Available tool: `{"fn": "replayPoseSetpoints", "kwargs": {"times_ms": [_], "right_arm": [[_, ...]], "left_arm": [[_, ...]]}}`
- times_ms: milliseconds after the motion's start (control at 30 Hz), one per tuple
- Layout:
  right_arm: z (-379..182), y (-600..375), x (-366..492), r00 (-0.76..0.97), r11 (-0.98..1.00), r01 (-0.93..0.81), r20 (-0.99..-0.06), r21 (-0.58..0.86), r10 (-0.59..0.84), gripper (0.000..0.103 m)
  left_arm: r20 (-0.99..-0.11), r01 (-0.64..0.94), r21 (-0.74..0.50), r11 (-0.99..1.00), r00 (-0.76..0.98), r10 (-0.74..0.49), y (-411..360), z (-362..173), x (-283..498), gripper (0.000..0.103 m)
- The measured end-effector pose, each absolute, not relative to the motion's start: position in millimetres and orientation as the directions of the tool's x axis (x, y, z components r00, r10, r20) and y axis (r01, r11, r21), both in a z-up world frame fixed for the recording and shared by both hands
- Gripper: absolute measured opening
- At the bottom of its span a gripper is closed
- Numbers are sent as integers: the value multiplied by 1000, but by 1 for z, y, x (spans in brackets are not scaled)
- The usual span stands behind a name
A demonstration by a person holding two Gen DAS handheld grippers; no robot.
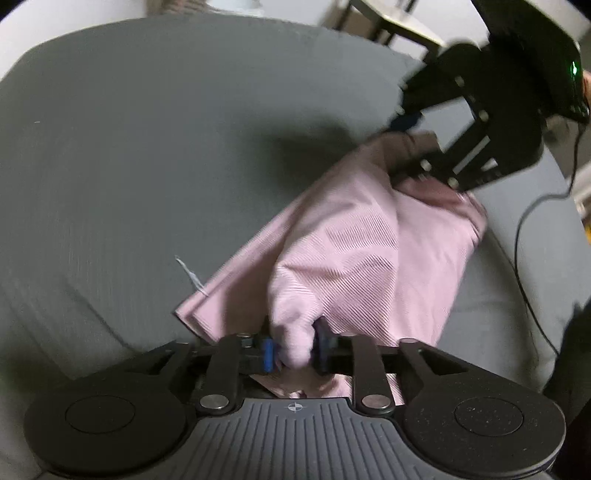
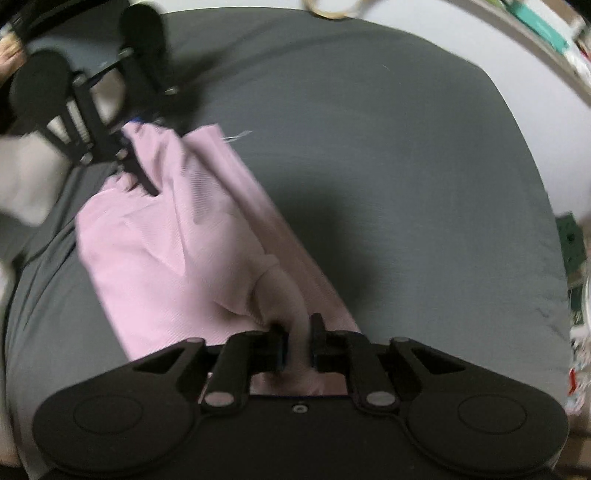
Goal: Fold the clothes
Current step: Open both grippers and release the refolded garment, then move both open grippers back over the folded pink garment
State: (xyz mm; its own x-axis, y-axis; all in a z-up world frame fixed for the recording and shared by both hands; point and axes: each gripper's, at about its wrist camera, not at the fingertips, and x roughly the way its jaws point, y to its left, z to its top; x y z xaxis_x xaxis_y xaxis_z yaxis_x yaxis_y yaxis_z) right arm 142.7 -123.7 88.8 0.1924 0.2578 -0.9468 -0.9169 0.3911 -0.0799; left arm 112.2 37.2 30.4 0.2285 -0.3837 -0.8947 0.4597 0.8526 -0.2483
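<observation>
A pink garment (image 1: 354, 251) lies partly folded on a dark grey sheet (image 1: 147, 147). My left gripper (image 1: 295, 350) is shut on a bunched edge of the pink garment at the near end. My right gripper (image 2: 297, 347) is shut on the opposite edge of the garment (image 2: 177, 236). Each gripper shows in the other's view: the right one (image 1: 406, 147) at the far end of the cloth, the left one (image 2: 136, 155) at the upper left. The cloth hangs lifted between them, with a folded band resting on the sheet.
The grey sheet (image 2: 388, 147) covers a wide padded surface. A black cable (image 1: 524, 236) runs over its right side. A table frame (image 1: 399, 26) stands beyond the far edge. A roll of tape (image 2: 332, 11) and cluttered shelves (image 2: 546, 33) lie past the sheet.
</observation>
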Motion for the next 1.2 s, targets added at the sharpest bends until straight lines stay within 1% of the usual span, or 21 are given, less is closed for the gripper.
{"fn": "replayPoseSetpoints", "kwargs": {"times_ms": [33,67,133,233,300,367,467,567,633,667,700,733,767,800,833,967,1067,1100,1133,1167,1200], "right_arm": [[85,-125,147,191,410,-909,-947,-71,259,31],[85,-131,148,182,431,-901,-944,-48,276,33],[84,-143,151,163,473,-881,-934,7,317,35],[83,-163,154,138,528,-844,-915,92,379,34],[82,-179,155,126,572,-804,-894,161,430,34],[79,-200,156,123,623,-741,-862,250,492,35],[70,-234,156,127,678,-607,-792,414,597,40],[57,-257,157,154,684,-493,-719,538,677,52],[46,-270,152,194,673,-419,-664,609,722,52],[40,-275,151,216,664,-385,-637,642,740,52],[36,-280,149,241,655,-361,-612,664,753,51],[34,-284,149,260,654,-345,-601,673,756,42],[32,-288,149,278,655,-331,-593,679,756,28],[31,-292,149,296,655,-317,-584,686,756,19],[29,-293,144,309,652,-297,-576,697,757,7],[29,-310,134,386,647,-203,-547,735,743,5],[24,-315,132,401,627,-123,-540,769,740,5],[23,-316,133,408,634,-98,-549,767,729,6],[21,-314,133,430,654,-86,-563,752,705,12],[20,-310,134,449,675,-83,-577,733,682,25],[20,-309,133,460,668,-83,-566,740,684,35]], "left_arm": [[-889,442,-243,863,254,-381,42,32,113,46],[-878,419,-248,874,283,-385,47,35,114,54],[-855,368,-266,891,338,-394,58,40,116,61],[-806,285,-328,900,413,-425,75,49,113,62],[-776,253,-303,919,494,-392,81,58,107,62],[-733,233,-294,927,567,-375,88,68,100,62],[-662,242,-339,909,625,-414,86,79,83,62],[-648,285,-363,887,607,-460,74,80,70,62],[-680,353,-293,889,577,-453,56,77,60,62],[-702,401,-232,886,561,-438,46,76,56,62],[-724,450,-173,876,546,-423,36,75,52,62],[-745,500,-115,858,529,-408,27,71,48,62],[-763,540,-68,839,513,-392,20,68,45,62],[-779,562,-41,826,500,-378,17,64,43,62],[-794,583,-14,812,487,-364,13,60,41,62],[-821,622,48,781,470,-324,4,44,38,62],[-824,621,58,782,472,-314,-5,44,39,62],[-822,618,61,784,476,-312,-3,47,39,62],[-819,614,67,786,484,-308,-3,49,38,62],[-816,611,73,788,491,-305,-3,51,38,62],[-813,609,79,789,497,-303,1,54,33,62]]}}
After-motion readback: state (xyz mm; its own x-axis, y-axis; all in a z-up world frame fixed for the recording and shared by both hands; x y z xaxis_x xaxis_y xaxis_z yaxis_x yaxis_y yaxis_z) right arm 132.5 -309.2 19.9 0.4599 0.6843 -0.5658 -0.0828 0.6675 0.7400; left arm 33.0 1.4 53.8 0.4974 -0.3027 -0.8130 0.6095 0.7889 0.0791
